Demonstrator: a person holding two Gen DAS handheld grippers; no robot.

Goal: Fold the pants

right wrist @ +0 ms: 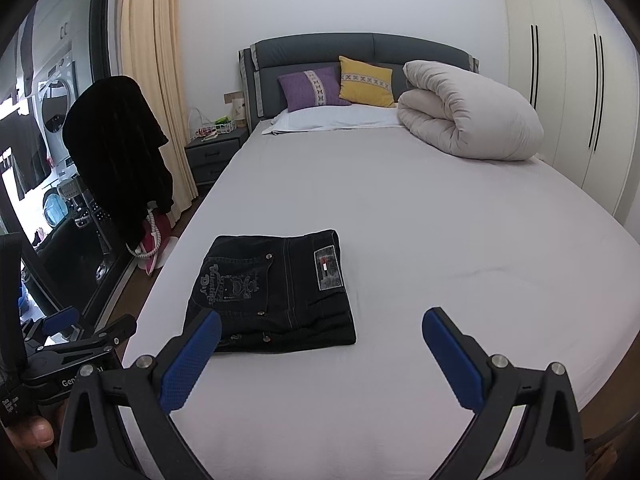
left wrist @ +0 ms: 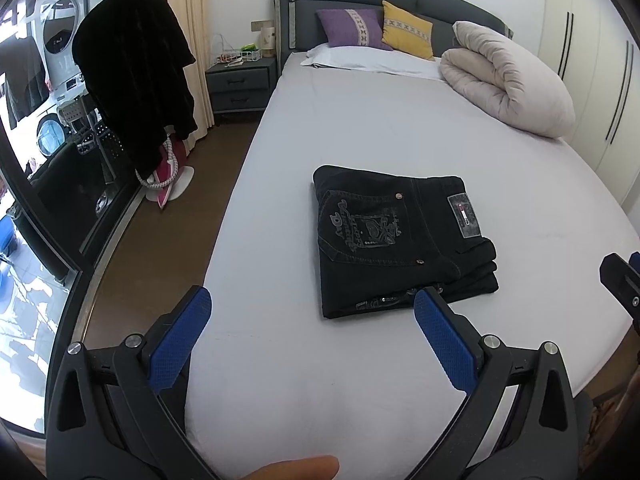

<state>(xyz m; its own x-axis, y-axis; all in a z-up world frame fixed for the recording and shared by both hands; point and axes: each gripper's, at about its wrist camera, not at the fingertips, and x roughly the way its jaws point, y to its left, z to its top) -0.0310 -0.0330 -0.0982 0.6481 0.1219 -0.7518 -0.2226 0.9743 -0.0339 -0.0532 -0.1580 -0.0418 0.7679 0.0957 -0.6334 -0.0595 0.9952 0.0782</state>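
Dark jeans [left wrist: 400,240] lie folded in a compact rectangle on the grey bed sheet [left wrist: 360,128], back pocket embroidery and waist label up. They also show in the right wrist view [right wrist: 272,288]. My left gripper [left wrist: 312,300] is open and empty, held above the bed's near edge, just short of the jeans. My right gripper [right wrist: 322,320] is open and empty, to the right of the jeans; its tip shows in the left wrist view [left wrist: 622,276]. The left gripper's body shows at the left of the right wrist view [right wrist: 72,340].
A rolled beige duvet [left wrist: 508,80] and purple [left wrist: 352,30] and yellow pillows [left wrist: 408,34] sit at the headboard. A nightstand [left wrist: 240,84] stands left of the bed. A dark garment [left wrist: 136,72] hangs over a rack near the glass door. Wardrobe doors [right wrist: 568,92] line the right wall.
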